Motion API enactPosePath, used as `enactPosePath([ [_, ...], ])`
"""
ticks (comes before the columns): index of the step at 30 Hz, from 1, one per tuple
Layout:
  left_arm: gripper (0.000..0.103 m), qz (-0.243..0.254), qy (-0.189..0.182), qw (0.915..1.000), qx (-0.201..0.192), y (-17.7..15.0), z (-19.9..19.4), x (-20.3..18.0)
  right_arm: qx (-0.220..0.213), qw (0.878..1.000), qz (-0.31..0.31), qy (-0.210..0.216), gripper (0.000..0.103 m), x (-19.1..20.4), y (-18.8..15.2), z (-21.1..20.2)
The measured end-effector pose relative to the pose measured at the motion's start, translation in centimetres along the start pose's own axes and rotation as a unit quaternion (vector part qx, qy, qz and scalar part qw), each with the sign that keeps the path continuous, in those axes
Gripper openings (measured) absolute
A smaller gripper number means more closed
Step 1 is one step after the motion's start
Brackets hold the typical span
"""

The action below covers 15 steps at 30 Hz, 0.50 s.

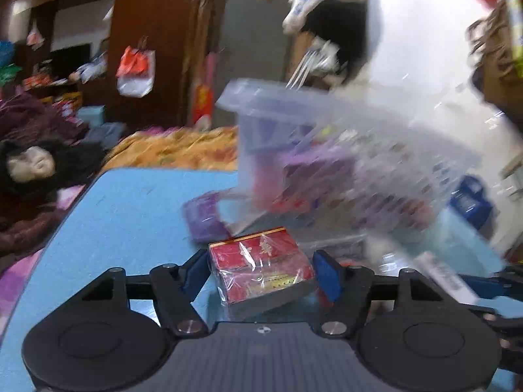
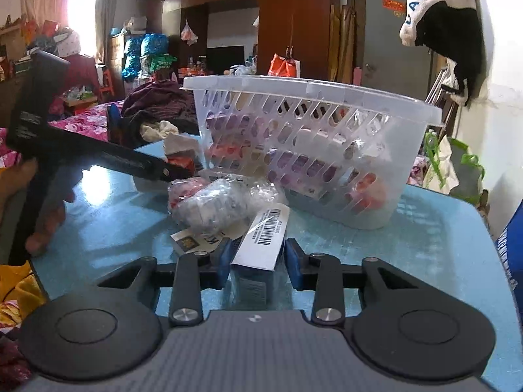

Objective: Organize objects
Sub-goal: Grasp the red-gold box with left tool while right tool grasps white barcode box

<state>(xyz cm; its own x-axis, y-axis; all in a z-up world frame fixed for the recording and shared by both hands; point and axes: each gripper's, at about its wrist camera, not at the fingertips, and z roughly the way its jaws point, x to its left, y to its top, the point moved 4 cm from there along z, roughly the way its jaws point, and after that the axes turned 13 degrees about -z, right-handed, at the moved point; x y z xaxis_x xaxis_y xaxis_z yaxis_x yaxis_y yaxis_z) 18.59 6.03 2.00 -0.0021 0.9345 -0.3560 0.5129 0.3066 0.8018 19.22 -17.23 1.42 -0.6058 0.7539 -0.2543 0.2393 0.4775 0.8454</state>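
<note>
1. Left wrist view: red pack [image 1: 261, 271] sits between the fingers of my left gripper [image 1: 261, 272]. It's cellophane-wrapped w/ gold trim, tilted, its far end toward the basket [image 1: 343, 150]. Pads are at its two sides, but I can't tell if both press; there looks to be a sliver of gap on the right pad, so I'd call the jaws partly apart around it, not firmly clamped. Handling guess: light, stiff cardboard, slick film, so it can slide or twist. Best hold is across the flat long sides, mid-length, w/ gentle squeeze so the box doesn't crush. The basket is just ahead & right of the gripper, blurred, on the blue table [image 1: 124, 215].

2. Right wrist view: my right gripper [image 2: 258, 261] has closed on a slim white carton [image 2: 264, 241] w/ a barcode face; pads bear on both long edges, carton pointing away from me toward the basket. Prob. light, thin card, dents easily, glossy. The grip at the near end leaves the far end free to droop, so mid-body would be steadier. Ahead-left lies a crinkly plastic-wrapped bundle [image 2: 212, 202]: soft, slippery, better pinched at its bulk. The white slotted basket stands just beyond it, part filled. The left gripper's body shows far left in a hand [image 2: 42, 209].
</note>
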Motion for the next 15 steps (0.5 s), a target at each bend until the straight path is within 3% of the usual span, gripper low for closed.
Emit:
enactPosePath([
  [6, 0.072, 0.033, -0.051, 0.9970, -0.049, -0.5, -1.8, -1.4, -0.048, 0.998, 0.032, -0.015, 0.037, -1.3, -0.1, -1.4],
  [15, 0.072, 0.037, -0.065, 0.9942, -0.077, -0.7, -2.7, -1.6, -0.080, 0.995, 0.051, -0.020, 0.037, -1.8, -0.1, -1.8],
])
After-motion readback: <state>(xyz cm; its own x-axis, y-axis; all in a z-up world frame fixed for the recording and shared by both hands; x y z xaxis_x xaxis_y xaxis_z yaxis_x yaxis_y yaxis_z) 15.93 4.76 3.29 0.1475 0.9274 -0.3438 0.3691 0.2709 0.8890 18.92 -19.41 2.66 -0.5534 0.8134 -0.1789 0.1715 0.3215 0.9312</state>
